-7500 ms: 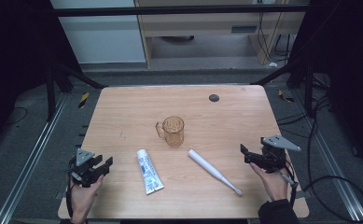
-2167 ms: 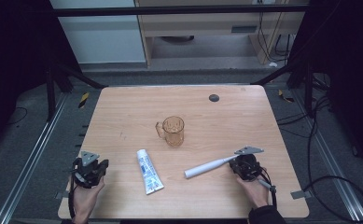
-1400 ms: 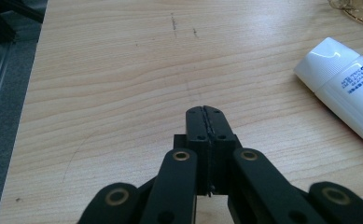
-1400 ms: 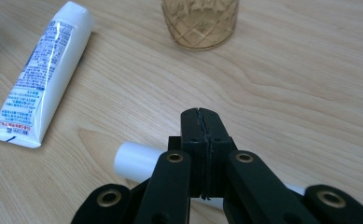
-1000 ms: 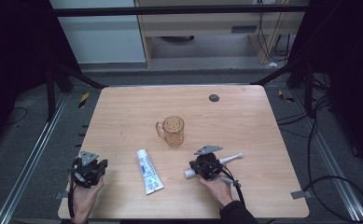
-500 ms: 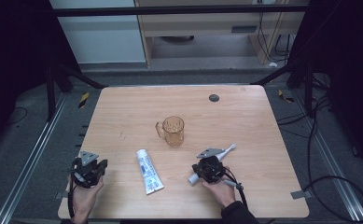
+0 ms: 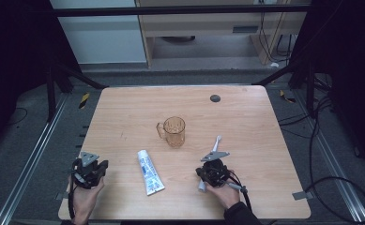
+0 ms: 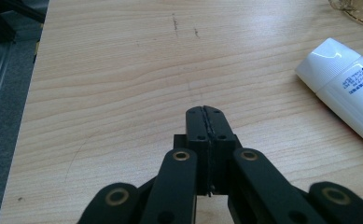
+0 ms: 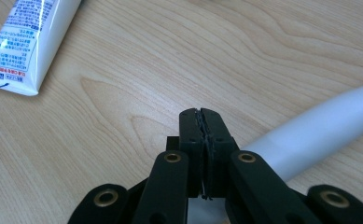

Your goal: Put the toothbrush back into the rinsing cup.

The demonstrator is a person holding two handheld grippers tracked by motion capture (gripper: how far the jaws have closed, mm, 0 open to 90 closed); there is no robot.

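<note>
A white toothbrush (image 7: pixel 215 146) lies on the wooden table (image 7: pixel 246 126) with its head pointing away from me. Its handle (image 9: pixel 310 128) runs in from the right and passes under my right gripper (image 9: pixel 201 112). That gripper (image 7: pixel 204 172) rests over the handle's near end, shut pad to pad with nothing between the pads. A white toothpaste tube (image 7: pixel 150 171) lies left of it, cap toward the far side, and its flat end (image 9: pixel 23 44) shows in the right gripper view. An amber glass mug (image 7: pixel 173 131) stands at the table's middle. My left gripper (image 7: pixel 95 168) is shut and empty at the near left corner.
In the left gripper view the shut jaws (image 8: pixel 205 109) point over bare wood, with the tube's cap end (image 8: pixel 338 84) to the right. A small dark round disc (image 7: pixel 215 98) lies far back. Metal rails and cables run beside the table.
My right gripper came in leftward from the right edge. The toothbrush swung with it from lying crosswise to pointing away from me. The left gripper stayed still.
</note>
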